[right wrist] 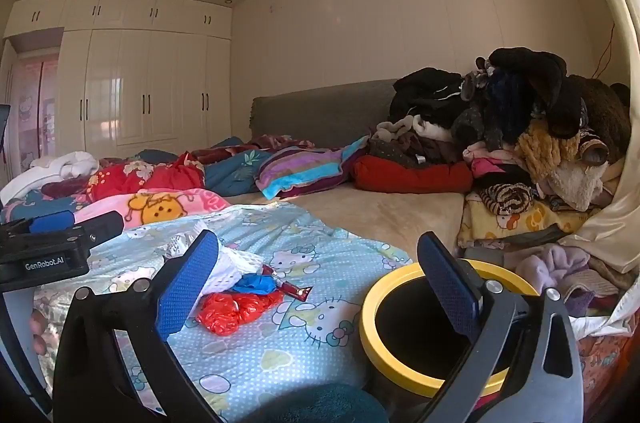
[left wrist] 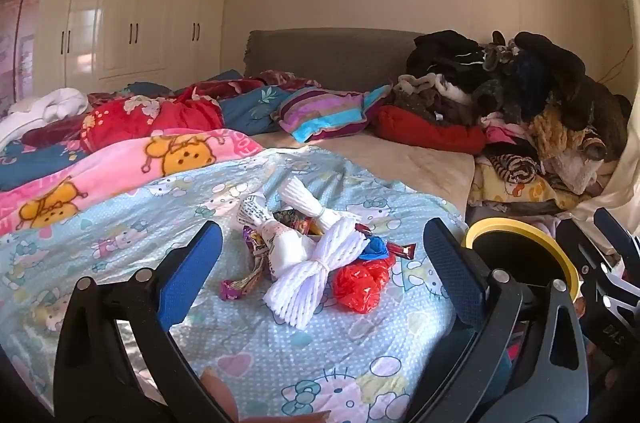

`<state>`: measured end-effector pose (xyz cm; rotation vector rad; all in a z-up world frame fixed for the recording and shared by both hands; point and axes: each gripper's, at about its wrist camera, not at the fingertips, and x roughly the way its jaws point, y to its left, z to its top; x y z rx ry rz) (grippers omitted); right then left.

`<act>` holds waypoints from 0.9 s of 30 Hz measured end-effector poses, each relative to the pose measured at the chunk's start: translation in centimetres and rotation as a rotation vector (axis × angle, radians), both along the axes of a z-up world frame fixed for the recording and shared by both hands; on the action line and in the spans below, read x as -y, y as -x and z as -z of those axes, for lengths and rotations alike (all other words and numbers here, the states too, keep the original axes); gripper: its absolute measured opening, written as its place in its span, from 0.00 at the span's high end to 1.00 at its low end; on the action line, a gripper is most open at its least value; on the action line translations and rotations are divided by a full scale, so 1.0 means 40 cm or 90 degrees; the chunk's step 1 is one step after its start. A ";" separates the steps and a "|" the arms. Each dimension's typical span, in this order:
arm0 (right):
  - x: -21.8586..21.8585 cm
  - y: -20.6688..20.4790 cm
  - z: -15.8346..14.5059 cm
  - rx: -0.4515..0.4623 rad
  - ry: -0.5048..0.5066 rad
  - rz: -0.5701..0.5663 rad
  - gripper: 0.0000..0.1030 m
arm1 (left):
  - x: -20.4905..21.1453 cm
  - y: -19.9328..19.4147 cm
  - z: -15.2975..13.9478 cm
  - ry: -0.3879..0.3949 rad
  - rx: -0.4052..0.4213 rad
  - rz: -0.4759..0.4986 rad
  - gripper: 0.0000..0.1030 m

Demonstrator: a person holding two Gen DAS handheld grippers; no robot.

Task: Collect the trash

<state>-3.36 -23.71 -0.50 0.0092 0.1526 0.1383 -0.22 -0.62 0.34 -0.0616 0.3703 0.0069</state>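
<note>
A heap of trash lies on the light blue cartoon bedsheet (left wrist: 280, 351): white foam fruit nets (left wrist: 316, 275), a crumpled red plastic bag (left wrist: 362, 281), a blue scrap (left wrist: 374, 249), a red snack wrapper (left wrist: 402, 250) and purple wrappers (left wrist: 244, 283). My left gripper (left wrist: 326, 271) is open, its blue pads either side of the heap and short of it. A yellow-rimmed black bin (right wrist: 420, 327) stands at the bed's right side. My right gripper (right wrist: 316, 287) is open and empty, between the red bag (right wrist: 236, 307) and the bin. The left gripper's body (right wrist: 52, 247) shows at the left of the right wrist view.
Rumpled quilts and a pink cartoon blanket (left wrist: 120, 167) cover the left of the bed. A striped pillow (left wrist: 328, 113) and a tall pile of clothes (left wrist: 520, 95) sit at the grey headboard (left wrist: 328, 55). White wardrobes (left wrist: 132, 19) line the far wall.
</note>
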 end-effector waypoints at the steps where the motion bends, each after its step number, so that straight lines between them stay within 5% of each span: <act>1: -0.002 0.002 -0.006 0.000 -0.001 0.001 0.06 | -0.001 0.000 0.001 0.000 0.000 0.001 0.10; 27: 0.012 0.000 -0.012 -0.005 -0.003 0.005 0.06 | 0.005 -0.003 -0.001 0.002 0.004 0.002 0.10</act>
